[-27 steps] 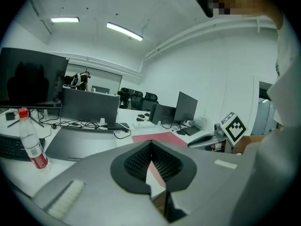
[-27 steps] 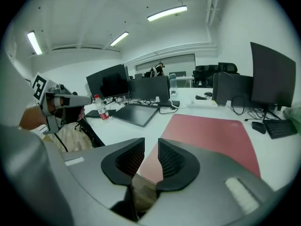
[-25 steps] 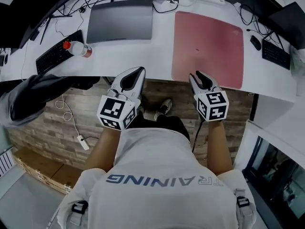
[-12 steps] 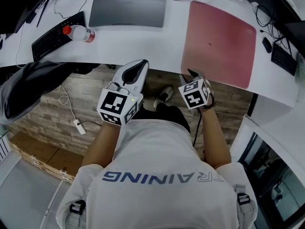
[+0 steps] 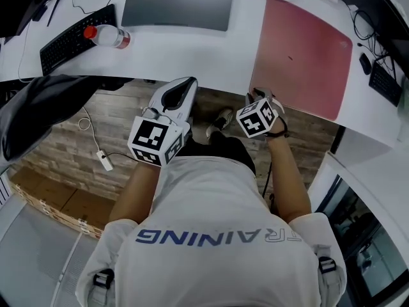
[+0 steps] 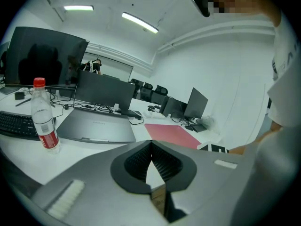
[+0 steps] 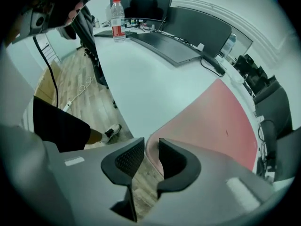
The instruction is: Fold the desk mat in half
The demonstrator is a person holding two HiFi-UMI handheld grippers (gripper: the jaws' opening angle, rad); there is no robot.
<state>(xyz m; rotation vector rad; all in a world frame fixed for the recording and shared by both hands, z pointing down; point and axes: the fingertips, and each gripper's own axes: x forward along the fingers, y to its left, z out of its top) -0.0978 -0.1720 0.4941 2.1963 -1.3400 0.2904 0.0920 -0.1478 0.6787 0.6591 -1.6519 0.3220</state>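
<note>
The red desk mat [image 5: 307, 50] lies flat on the right part of the white desk [image 5: 192, 59], its near edge over the desk's front edge. My right gripper [image 5: 255, 96] is at the mat's near left corner. In the right gripper view the mat [image 7: 211, 121] has that corner between the jaws of my right gripper [image 7: 151, 147]; they are closing and a gap still shows beside the left pad. My left gripper [image 5: 187, 82] hovers shut in front of the desk edge, left of the mat, holding nothing. From the left gripper [image 6: 151, 144] the mat [image 6: 171, 135] shows ahead to the right.
A closed grey laptop [image 5: 179, 4] lies at the back middle. A water bottle with a red cap [image 5: 108, 37] lies beside a black keyboard [image 5: 73, 37] on the left. Cables and another keyboard [image 5: 383, 75] sit right of the mat. A dark chair [image 5: 45, 107] stands at left.
My right gripper has moved forward and turned onto the mat's near left corner. The left gripper has stayed about where it was. The head view has shifted.
</note>
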